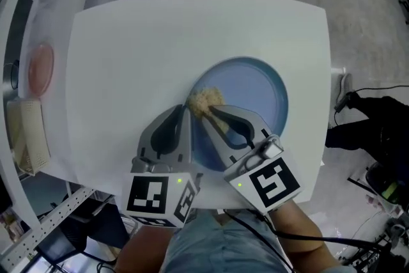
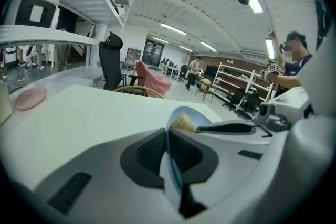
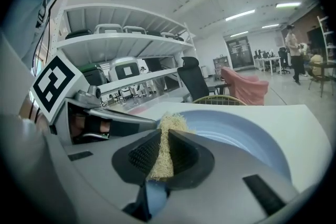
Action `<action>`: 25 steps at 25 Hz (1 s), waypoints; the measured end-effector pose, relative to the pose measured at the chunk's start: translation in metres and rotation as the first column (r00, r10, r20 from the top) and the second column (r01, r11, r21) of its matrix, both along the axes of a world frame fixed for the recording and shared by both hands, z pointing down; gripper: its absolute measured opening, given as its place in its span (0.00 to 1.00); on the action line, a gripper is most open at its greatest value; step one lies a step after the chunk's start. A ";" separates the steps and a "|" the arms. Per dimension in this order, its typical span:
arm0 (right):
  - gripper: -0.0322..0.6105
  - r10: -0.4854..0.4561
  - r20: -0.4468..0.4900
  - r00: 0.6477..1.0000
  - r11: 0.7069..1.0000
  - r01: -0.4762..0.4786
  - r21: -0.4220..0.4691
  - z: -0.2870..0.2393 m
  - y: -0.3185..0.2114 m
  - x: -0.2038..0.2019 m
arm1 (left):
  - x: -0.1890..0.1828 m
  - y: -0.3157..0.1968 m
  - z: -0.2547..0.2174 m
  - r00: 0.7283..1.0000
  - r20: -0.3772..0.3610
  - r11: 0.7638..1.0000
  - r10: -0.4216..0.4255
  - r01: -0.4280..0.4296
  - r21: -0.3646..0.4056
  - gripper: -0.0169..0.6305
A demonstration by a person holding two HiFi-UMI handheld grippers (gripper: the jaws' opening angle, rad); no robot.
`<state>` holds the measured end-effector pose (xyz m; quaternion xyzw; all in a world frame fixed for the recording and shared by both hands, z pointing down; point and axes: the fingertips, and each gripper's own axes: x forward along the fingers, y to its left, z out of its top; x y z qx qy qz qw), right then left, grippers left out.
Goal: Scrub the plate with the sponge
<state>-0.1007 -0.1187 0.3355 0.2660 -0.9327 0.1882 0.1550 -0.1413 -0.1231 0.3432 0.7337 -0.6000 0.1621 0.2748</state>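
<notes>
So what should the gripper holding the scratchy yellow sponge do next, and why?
Probably sweep the right gripper across toward the middle of the round light-blue plate. Its jaws are shut on the tan fibrous sponge, which sits only at the plate's left part, so most of the plate is unscrubbed. The left gripper is clamped on the rim, which should steady it.

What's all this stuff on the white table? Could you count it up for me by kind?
blue plate: 1
beige sponge: 1
claws: 2, the left claw shut on the plate's rim, the right claw shut on the sponge
Total: 4
</notes>
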 end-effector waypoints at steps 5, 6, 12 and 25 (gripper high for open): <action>0.13 -0.015 0.006 1.000 1.000 0.015 -0.013 -0.001 0.027 -0.008 | -0.009 0.012 -0.004 1.000 -0.001 1.000 0.017 -0.017 0.015 0.07; 0.13 -0.019 0.003 1.000 1.000 0.019 -0.017 0.000 0.032 -0.013 | -0.014 0.015 -0.004 1.000 -0.003 1.000 0.018 -0.018 0.015 0.07; 0.12 -0.031 -0.015 0.999 0.999 0.031 -0.043 0.006 0.054 -0.017 | -0.020 0.025 0.000 0.999 -0.011 0.999 0.035 -0.035 0.008 0.07; 0.12 -0.068 -0.029 0.997 0.991 0.064 -0.121 0.024 0.087 0.007 | -0.016 0.023 0.002 0.999 -0.004 0.999 0.042 -0.042 0.000 0.07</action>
